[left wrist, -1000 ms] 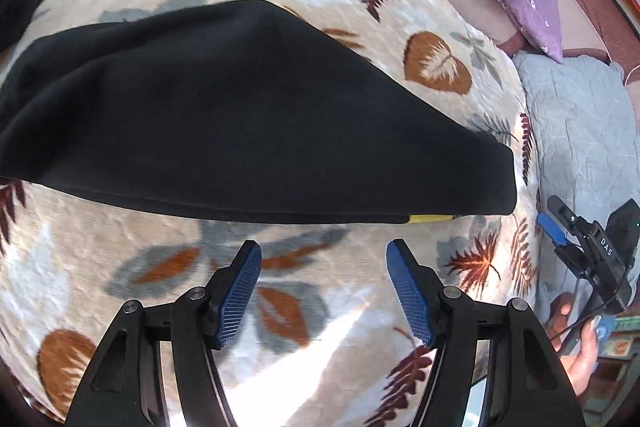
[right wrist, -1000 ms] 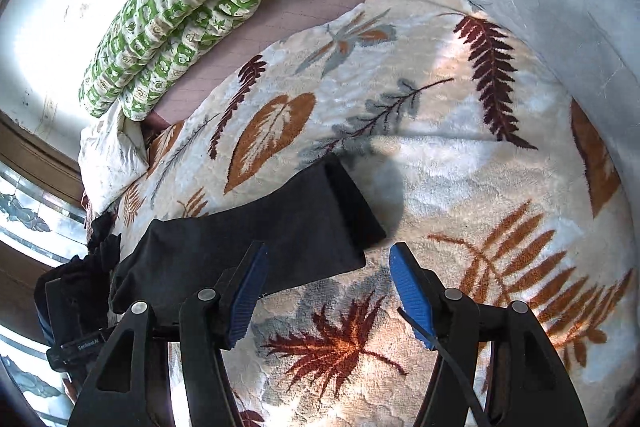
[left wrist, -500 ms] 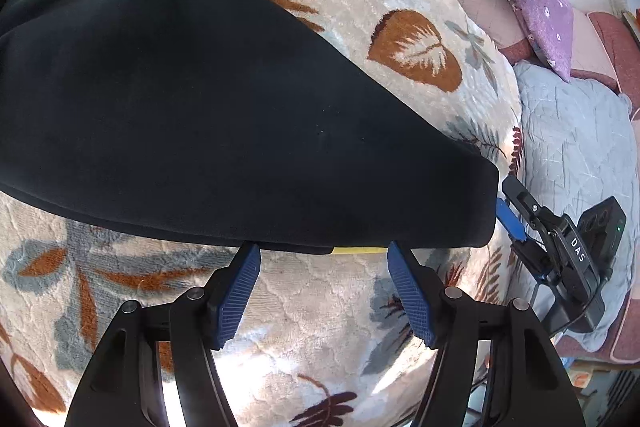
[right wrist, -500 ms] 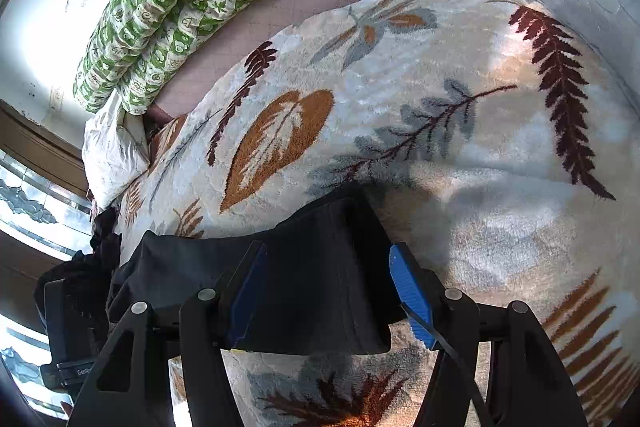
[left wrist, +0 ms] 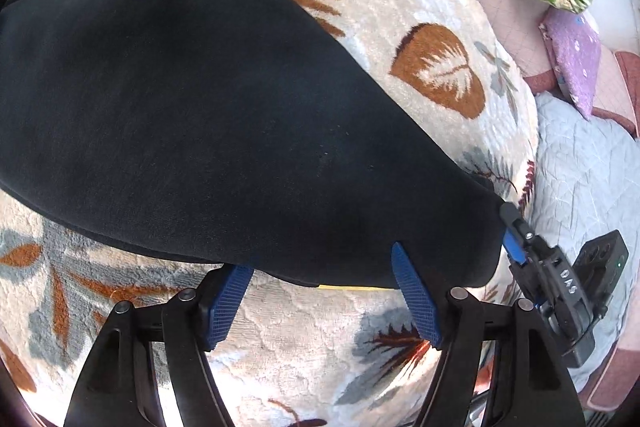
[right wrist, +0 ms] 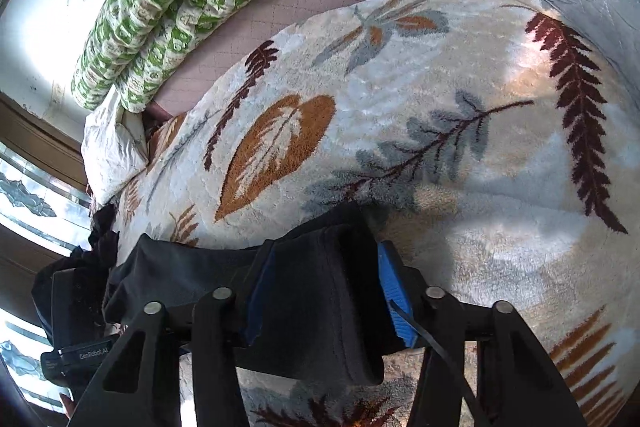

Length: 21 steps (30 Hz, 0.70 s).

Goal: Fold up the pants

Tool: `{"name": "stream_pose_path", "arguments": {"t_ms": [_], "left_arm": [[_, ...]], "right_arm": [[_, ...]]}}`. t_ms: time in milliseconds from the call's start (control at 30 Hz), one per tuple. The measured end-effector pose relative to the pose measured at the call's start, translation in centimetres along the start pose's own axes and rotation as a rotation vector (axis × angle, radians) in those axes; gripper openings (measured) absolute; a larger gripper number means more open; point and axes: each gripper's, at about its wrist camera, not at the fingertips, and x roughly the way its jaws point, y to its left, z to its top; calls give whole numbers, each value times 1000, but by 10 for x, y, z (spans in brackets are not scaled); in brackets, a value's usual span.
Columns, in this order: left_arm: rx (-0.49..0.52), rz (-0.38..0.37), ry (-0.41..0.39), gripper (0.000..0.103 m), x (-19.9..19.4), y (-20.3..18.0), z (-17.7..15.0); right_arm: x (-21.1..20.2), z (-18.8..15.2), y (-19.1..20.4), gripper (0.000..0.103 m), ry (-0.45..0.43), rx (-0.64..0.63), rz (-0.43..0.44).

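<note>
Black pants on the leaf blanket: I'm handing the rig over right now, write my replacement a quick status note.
Left hand-held gripper: open, fingers straddling the near edge of the black fabric pants, not clamped.
Right hand-held gripper: the pants' end sits between its blue pads; jaws look open, not yet pinched.
Pants lie as a long flat strip on the cream leaf-patterned fleece blanket.
Done: pants appear already doubled lengthwise.
Left: close both grippers, fold the strip across itself, smooth it.
</note>
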Motion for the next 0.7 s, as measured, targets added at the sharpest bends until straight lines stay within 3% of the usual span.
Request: {"name": "stream_pose_path", "arguments": {"t_ms": [33,67,133,167,233,300,400,500,567,600,667,700], "left_arm": [[-12,34,2,56,-1,-2,0],[-21,70,4,45,-1,-4,1],[-46,118,7,30,-1,-8,2],[-57,88,11,20,-1,-11,3],[-80,42,13,17,0,-15,4],[-82,58,12,17,7,-16,4],[-75,55,-2,17,11,-21,3],[-44,51,0,18,10,-23,2],[-32,22,8,21,10,-19,1],[-28,11,12,23,10,-15,-1],[-35,-3,14,36,7,-8,-6],[-32,-5,7,40,6,-7,-9]], "right_arm": [[5,0,2,17,16,-12,-18],[10,0,4,7,33,-32,-40],[13,1,11,3,41,-85,-85],[8,3,14,3,25,-101,-93],[-8,10,21,3,-46,-101,-54],[-17,18,25,3,-85,-119,-50],[2,20,21,3,-19,-125,-110],[22,12,7,9,43,-92,-150],[19,10,-2,15,29,-37,-99],[13,10,-4,25,16,-12,-73],[-2,10,-9,47,-11,31,-27],[-10,10,-10,51,-28,42,-14]]}}
